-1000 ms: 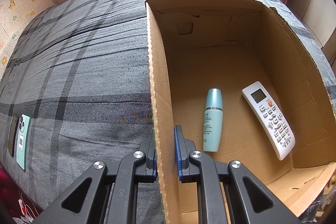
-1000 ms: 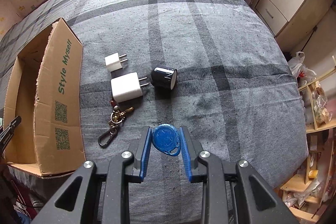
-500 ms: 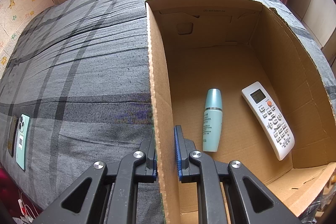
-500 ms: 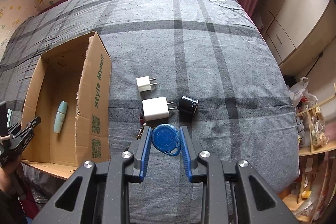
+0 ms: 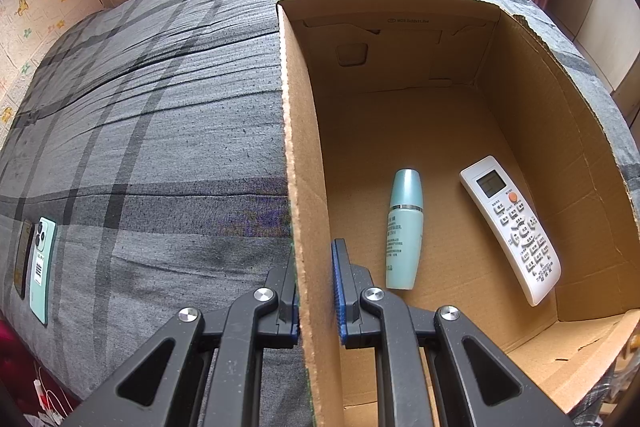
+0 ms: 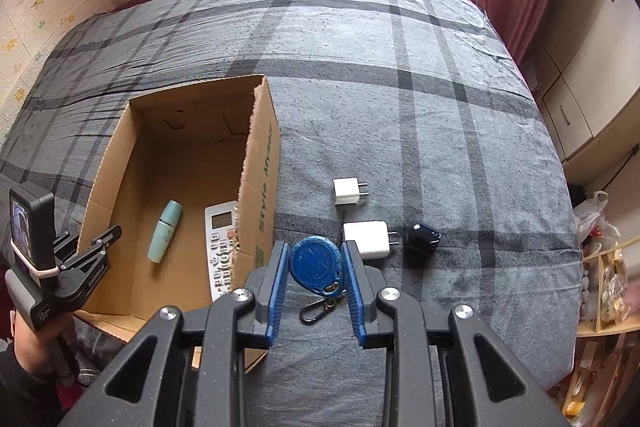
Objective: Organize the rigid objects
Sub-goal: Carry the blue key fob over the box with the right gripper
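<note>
Two grippers work over the bed [image 6: 400,67]. The box [image 5: 304,187] has not shifted, its wall clamped in the closed left gripper [image 5: 316,291]. The right gripper [image 6: 314,267], narrowly open, pinches the blue tag [image 6: 316,263] and has risen, drifting from the chargers [image 6: 366,239] toward the box.

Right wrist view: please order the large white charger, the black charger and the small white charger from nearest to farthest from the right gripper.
From the right gripper, which is shut on the blue key fob:
1. Large white charger, just beyond the right finger.
2. Black charger, further right, beside the large one.
3. Small white charger, farther up the bed.
</note>
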A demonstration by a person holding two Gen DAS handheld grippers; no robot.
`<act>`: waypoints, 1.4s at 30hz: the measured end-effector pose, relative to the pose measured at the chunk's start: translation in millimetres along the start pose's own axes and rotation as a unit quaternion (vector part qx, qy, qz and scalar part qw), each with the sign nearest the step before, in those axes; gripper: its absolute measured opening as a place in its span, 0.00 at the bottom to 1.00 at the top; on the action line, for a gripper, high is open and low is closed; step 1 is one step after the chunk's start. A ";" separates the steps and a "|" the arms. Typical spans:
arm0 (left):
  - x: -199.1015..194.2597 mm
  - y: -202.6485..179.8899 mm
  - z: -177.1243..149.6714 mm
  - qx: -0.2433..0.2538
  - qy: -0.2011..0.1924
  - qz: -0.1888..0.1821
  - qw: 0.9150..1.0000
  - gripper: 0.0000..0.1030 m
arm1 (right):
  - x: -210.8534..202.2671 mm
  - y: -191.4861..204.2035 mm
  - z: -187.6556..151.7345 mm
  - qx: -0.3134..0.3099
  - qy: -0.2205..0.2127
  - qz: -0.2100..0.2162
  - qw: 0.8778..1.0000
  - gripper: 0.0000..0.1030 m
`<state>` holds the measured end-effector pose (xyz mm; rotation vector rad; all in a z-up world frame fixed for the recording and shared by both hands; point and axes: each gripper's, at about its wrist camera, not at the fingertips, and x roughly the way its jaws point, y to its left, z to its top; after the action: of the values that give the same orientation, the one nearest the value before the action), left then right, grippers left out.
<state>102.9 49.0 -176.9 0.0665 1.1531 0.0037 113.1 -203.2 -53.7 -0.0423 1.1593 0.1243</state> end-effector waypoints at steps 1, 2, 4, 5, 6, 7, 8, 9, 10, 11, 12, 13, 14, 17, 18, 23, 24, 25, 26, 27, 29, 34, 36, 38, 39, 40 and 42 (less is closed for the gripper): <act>0.0 0.0 0.0 0.000 0.000 0.000 1.000 0.13 | 0.8 5.1 1.7 -0.004 0.000 0.003 1.000 0.28; -0.1 -0.1 0.0 0.000 0.000 0.000 1.000 0.13 | 1.5 10.3 3.3 -0.008 -0.001 0.007 1.000 0.27; -0.2 0.0 -0.1 0.000 0.000 0.000 1.000 0.13 | 3.6 21.2 6.3 -0.018 -0.001 0.013 1.000 0.28; -0.2 0.0 0.0 0.000 0.000 0.000 1.000 0.13 | 4.9 26.5 7.5 -0.022 -0.001 0.015 1.000 0.28; -0.3 0.0 0.0 0.000 0.000 0.000 1.000 0.13 | 6.6 31.5 8.8 -0.026 0.000 0.018 0.999 0.28; -0.5 -0.1 0.2 0.000 0.000 0.000 1.000 0.13 | 8.7 36.1 10.0 -0.030 0.002 0.021 0.999 0.28; -0.4 -0.1 0.1 0.000 0.000 -0.001 1.000 0.13 | 10.4 40.6 11.0 -0.034 0.003 0.023 0.999 0.28; -0.2 0.0 0.0 0.000 0.000 0.000 1.000 0.13 | 11.7 45.2 12.0 -0.037 0.004 0.026 0.999 0.28; -0.2 -0.1 0.1 0.000 0.000 0.000 1.000 0.13 | 12.8 49.3 12.7 -0.040 0.004 0.030 0.999 0.28; -0.2 0.1 0.0 0.000 0.000 0.000 1.000 0.13 | 13.9 53.9 13.4 -0.043 0.004 0.033 0.999 0.28; -0.2 0.0 0.0 0.000 0.000 0.000 1.000 0.13 | 15.1 58.5 13.9 -0.046 0.004 0.035 0.998 0.28; -0.3 0.1 0.0 0.000 0.000 0.000 1.000 0.13 | 16.7 63.4 14.1 -0.051 0.005 0.037 0.998 0.28; -0.3 0.1 0.0 0.000 0.000 0.000 1.000 0.13 | 18.6 68.7 14.4 -0.055 0.006 0.040 0.998 0.28; -0.2 0.2 0.0 0.000 0.000 0.000 1.000 0.13 | 24.5 83.1 15.2 -0.066 0.010 0.046 0.997 0.28; -0.1 0.1 0.2 0.000 0.000 0.000 1.000 0.13 | 26.0 87.3 14.7 -0.069 0.011 0.048 0.996 0.28; 0.8 -0.1 0.5 -0.001 0.000 -0.001 1.000 0.13 | 35.3 105.5 14.1 -0.080 0.018 0.056 0.995 0.28; 0.9 -0.2 0.6 -0.001 0.000 -0.001 1.000 0.13 | 37.6 108.9 13.7 -0.083 0.020 0.057 0.995 0.28; 0.9 -0.4 0.7 0.000 0.000 -0.001 1.000 0.13 | 39.7 112.0 13.4 -0.084 0.021 0.059 0.995 0.28; 0.9 -0.1 0.5 0.000 0.000 -0.001 1.000 0.13 | 42.2 114.8 13.0 -0.086 0.023 0.059 0.994 0.28; 0.8 -0.2 0.5 -0.001 0.000 -0.001 1.000 0.13 | 44.4 118.2 12.6 -0.088 0.025 0.060 0.994 0.28; 0.8 -0.1 0.5 0.000 0.000 -0.001 1.000 0.13 | 49.1 123.3 12.0 -0.089 0.029 0.061 0.994 0.28; 0.5 0.1 0.4 0.000 0.000 -0.001 1.000 0.13 | 59.7 133.3 12.0 -0.093 0.037 0.065 0.993 0.28; 0.5 0.1 0.5 0.000 0.000 -0.001 1.000 0.13 | 65.2 136.6 11.3 -0.093 0.041 0.067 0.993 0.28; 0.4 0.0 0.3 0.000 0.000 -0.001 1.000 0.13 | 70.6 138.7 10.5 -0.091 0.045 0.067 0.993 0.28; 0.2 -0.4 0.3 0.000 0.000 -0.001 1.000 0.13 | 73.5 139.6 10.2 -0.091 0.048 0.068 0.992 0.28; 0.2 -1.0 0.3 0.000 0.000 0.000 1.000 0.14 | 76.3 140.4 10.1 -0.090 0.050 0.068 0.992 0.28; 0.2 -0.7 0.4 0.000 0.000 -0.001 1.000 0.14 | 82.7 142.4 9.3 -0.090 0.056 0.068 0.992 0.28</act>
<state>103.4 48.3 -177.0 0.0664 1.1528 0.0023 137.2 -54.8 -121.4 -0.1320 1.2594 0.3506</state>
